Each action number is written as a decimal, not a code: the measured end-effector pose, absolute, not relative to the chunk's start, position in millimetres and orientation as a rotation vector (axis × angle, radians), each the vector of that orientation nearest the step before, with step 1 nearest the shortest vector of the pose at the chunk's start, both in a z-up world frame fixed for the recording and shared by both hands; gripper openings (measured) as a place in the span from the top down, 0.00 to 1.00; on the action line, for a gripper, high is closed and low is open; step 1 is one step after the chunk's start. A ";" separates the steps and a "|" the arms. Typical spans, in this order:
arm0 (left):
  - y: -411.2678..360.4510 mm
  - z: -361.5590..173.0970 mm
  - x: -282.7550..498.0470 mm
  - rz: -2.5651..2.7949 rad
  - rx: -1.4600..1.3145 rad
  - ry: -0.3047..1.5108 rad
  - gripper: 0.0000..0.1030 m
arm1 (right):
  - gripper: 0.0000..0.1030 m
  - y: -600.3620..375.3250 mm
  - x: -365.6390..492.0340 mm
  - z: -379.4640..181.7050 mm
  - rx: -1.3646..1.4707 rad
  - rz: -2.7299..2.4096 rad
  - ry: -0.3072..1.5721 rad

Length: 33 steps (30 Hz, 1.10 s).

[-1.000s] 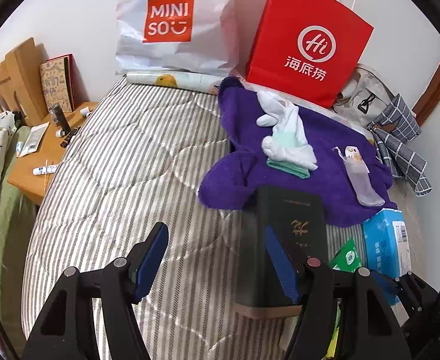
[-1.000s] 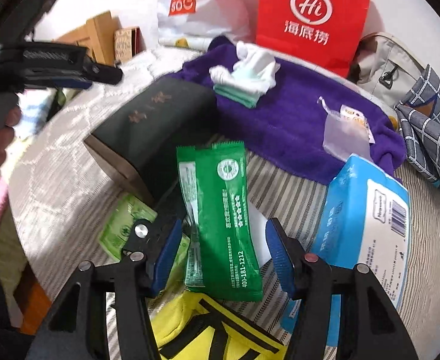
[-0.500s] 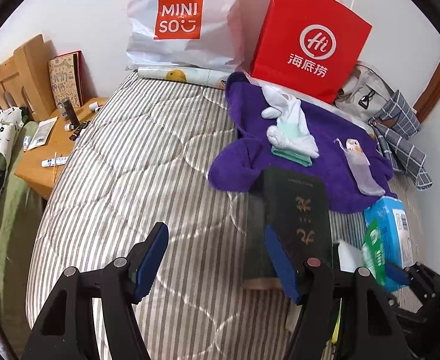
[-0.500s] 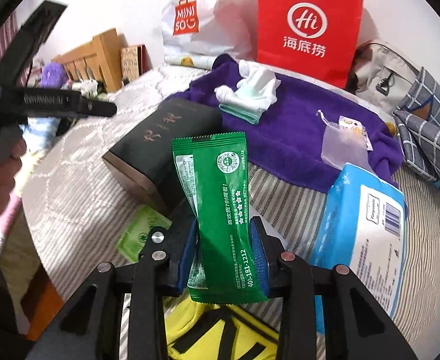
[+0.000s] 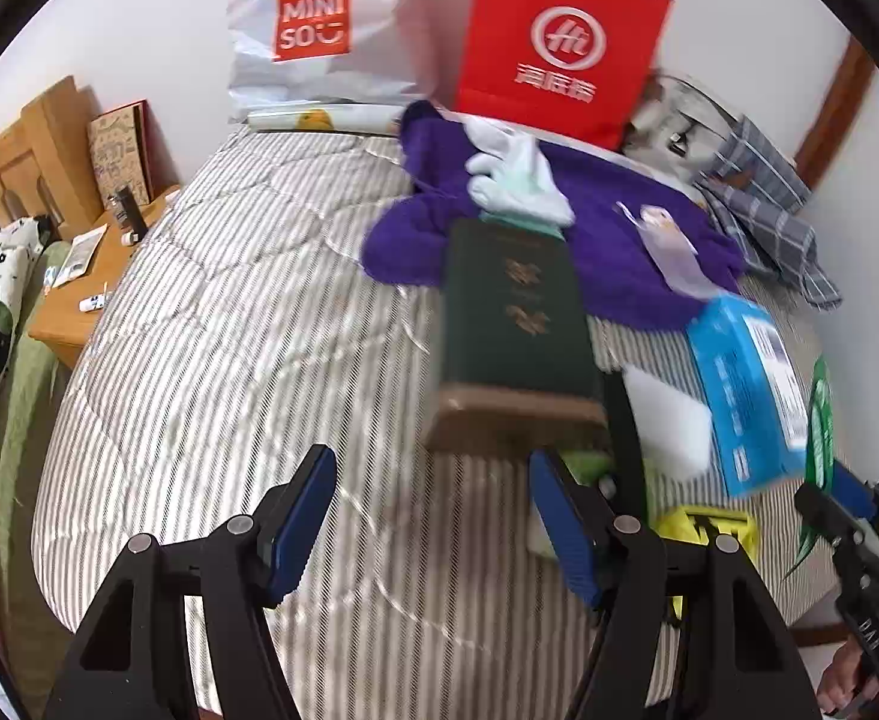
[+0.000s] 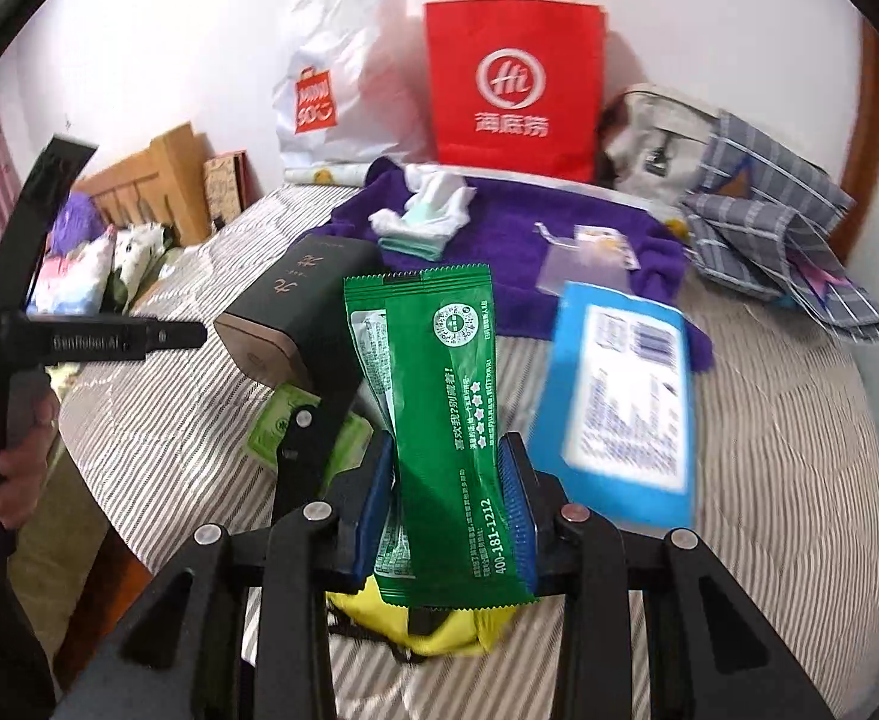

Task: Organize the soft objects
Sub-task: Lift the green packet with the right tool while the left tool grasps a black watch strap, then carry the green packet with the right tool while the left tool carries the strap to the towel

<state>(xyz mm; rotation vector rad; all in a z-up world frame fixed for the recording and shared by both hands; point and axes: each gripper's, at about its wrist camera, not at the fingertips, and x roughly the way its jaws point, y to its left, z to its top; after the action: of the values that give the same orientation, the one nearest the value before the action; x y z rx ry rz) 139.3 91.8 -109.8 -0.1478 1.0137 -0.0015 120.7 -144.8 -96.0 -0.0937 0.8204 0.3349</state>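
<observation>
A: What is my right claw (image 6: pixel 448 504) holding?

B: Its blue pads pinch a flat green foil sachet (image 6: pixel 439 420), lifted upright above the grey-striped quilted bed (image 6: pixel 769 480).

A: My left claw (image 5: pixel 433 519) hangs over bare quilt, jaws apart with nothing between them, just beside the dark green rectangular box (image 5: pixel 514 315).

B: The crumpled purple fleece blanket (image 6: pixel 511 228) lies beyond, white socks (image 6: pixel 433 204) on it.

Bare striped mattress (image 5: pixel 211 324) lies open; dark box (image 5: pixel 514 312) blocks the right.
</observation>
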 end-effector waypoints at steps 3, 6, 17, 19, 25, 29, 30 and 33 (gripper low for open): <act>78.4 -116.1 127.7 -0.012 -0.125 1.025 0.37 | 0.66 -160.5 103.8 -97.7 -0.073 0.294 0.806; 64.4 -125.3 118.3 -0.031 -0.103 1.040 0.37 | 0.66 -173.7 90.7 -102.6 -0.056 0.262 0.804; 13.8 -160.3 96.2 -0.098 -0.012 1.094 0.37 | 0.66 -210.5 57.1 -125.9 0.013 0.233 0.804; 3.9 -165.3 94.7 -0.111 0.001 1.098 0.37 | 0.66 -214.7 55.1 -131.7 0.015 0.231 0.811; -16.3 -175.8 100.0 -0.084 0.058 1.086 0.37 | 0.66 -229.9 51.6 -148.2 0.048 0.214 0.826; -16.2 -173.9 101.6 -0.068 0.064 1.046 0.56 | 0.66 -236.9 51.7 -155.5 0.069 0.210 0.839; -15.7 -173.5 102.4 -0.074 0.062 1.045 0.64 | 0.66 -238.2 52.0 -157.1 0.070 0.208 0.841; -6.1 -170.6 99.4 -0.076 0.073 1.062 0.80 | 0.66 -241.8 53.4 -159.7 0.080 0.202 0.843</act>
<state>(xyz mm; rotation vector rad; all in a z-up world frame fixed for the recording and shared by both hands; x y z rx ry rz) 99.4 -6.1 -170.6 0.0728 1.0620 -0.0756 53.4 -241.8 -159.7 0.0799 0.8434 0.2019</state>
